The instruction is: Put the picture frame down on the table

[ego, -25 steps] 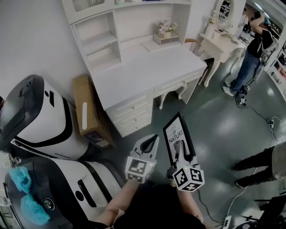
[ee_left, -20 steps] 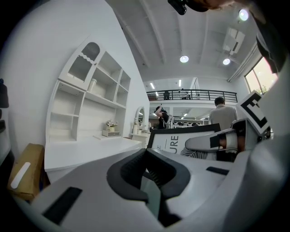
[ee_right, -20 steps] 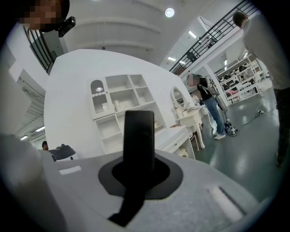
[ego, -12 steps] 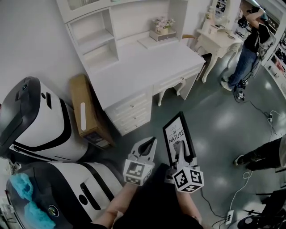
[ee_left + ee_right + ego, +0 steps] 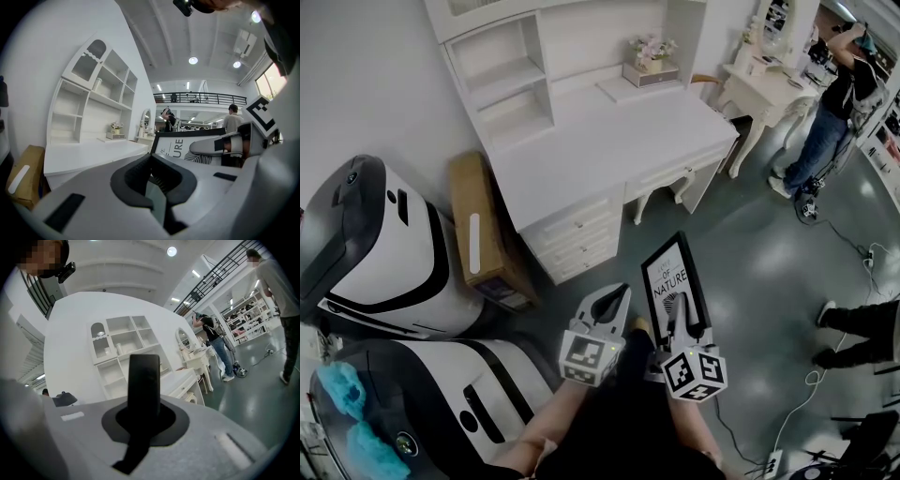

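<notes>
Glossy grey-green floor (image 5: 769, 272) fills the right half of the head view. A white desk (image 5: 609, 141) with a shelved hutch stands against the white wall at top centre, its top bare apart from a small box of flowers (image 5: 649, 67) at the back. Two large white-and-black machine housings (image 5: 380, 244) fill the left edge, the nearer one carrying a fluffy teal cloth (image 5: 356, 412). A brown cardboard box (image 5: 483, 230) leans between the machines and the desk drawers. A smaller white dressing table (image 5: 764, 89) with a mirror stands to the right of the desk, and beside it a person in dark top and jeans (image 5: 830, 103) stands with arms raised.

The picture frame (image 5: 673, 281), black-edged with a white print reading "OF NATURE", is in the air over the floor, short of the desk and not touching it. It stands on edge, leaning a little to the left.

The right gripper (image 5: 680, 323) has its jaws clamped on the frame's lower edge. In the right gripper view the frame shows edge-on as a black bar rising from between the pads. The left gripper (image 5: 617, 295) hovers just beside the frame, on its left, without touching it. Its jaws are drawn together at the tips with nothing between them.
</notes>
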{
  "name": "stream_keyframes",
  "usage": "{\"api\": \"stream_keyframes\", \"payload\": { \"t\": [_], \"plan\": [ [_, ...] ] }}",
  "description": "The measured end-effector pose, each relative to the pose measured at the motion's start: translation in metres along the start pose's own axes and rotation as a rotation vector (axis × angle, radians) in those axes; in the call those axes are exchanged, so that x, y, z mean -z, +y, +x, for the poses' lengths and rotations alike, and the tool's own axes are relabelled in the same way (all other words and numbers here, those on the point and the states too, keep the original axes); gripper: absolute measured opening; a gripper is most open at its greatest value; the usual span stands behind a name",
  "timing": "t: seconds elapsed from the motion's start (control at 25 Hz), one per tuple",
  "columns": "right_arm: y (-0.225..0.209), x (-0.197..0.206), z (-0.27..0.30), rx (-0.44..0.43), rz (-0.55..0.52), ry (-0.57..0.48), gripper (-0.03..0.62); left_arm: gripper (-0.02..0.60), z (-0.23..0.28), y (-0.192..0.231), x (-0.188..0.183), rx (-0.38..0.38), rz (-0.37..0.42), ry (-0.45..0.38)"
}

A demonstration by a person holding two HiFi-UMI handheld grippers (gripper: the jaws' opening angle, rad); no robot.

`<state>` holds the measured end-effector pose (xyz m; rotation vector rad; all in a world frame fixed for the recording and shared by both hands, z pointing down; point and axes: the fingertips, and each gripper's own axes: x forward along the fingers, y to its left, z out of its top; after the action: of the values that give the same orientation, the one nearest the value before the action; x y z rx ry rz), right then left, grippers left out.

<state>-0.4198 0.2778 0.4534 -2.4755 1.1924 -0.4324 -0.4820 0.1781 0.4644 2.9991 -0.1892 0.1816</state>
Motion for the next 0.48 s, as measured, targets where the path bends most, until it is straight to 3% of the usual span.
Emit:
{"api": "stream_keyframes", "payload": {
  "t": [0.48],
  "plan": [
    [-0.022,-0.014,0.046,-0.012,0.014,0.022,0.014,0.011,0.057,0.009,-0.011,0.009,-0.001,-0.006]
  ]
}}
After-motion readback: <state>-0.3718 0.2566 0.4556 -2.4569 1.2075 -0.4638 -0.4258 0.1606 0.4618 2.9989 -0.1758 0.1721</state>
